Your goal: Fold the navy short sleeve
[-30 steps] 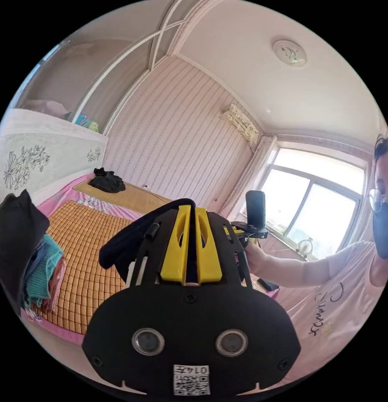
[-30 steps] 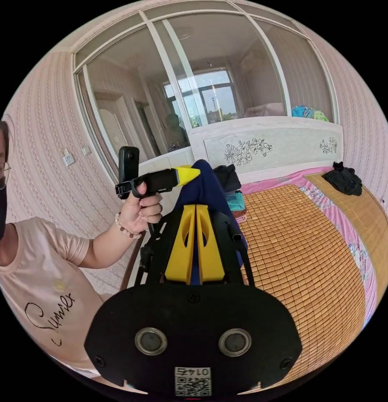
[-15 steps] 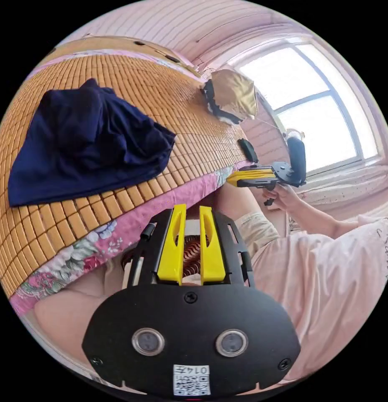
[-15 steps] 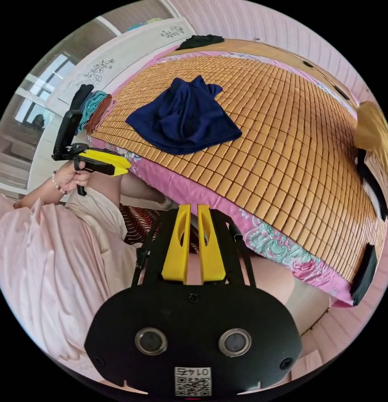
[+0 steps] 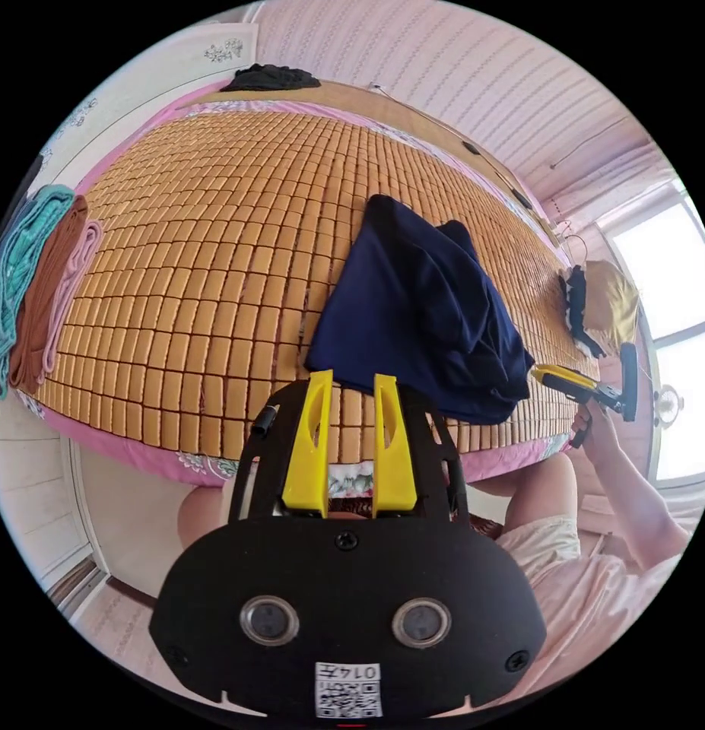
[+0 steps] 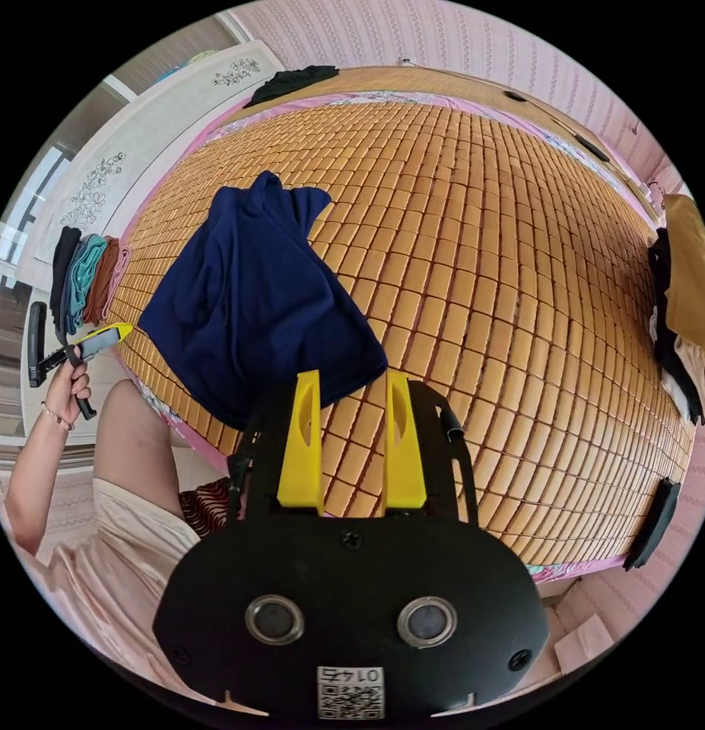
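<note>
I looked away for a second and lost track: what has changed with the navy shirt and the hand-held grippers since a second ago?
A second ago both hand-held grippers were shut on the navy shirt, holding it up. It has since been let go and lies crumpled on the bamboo mat. The left hand-held gripper and right hand-held gripper now hang open and empty near the shirt's edge. The folded stack and black garment stayed put.

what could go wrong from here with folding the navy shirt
The navy shirt lies crumpled, so either open gripper may pinch several layers instead of one hem. It sits near the bed edge, so a pull toward the person might drag it off the bamboo mat.
</note>
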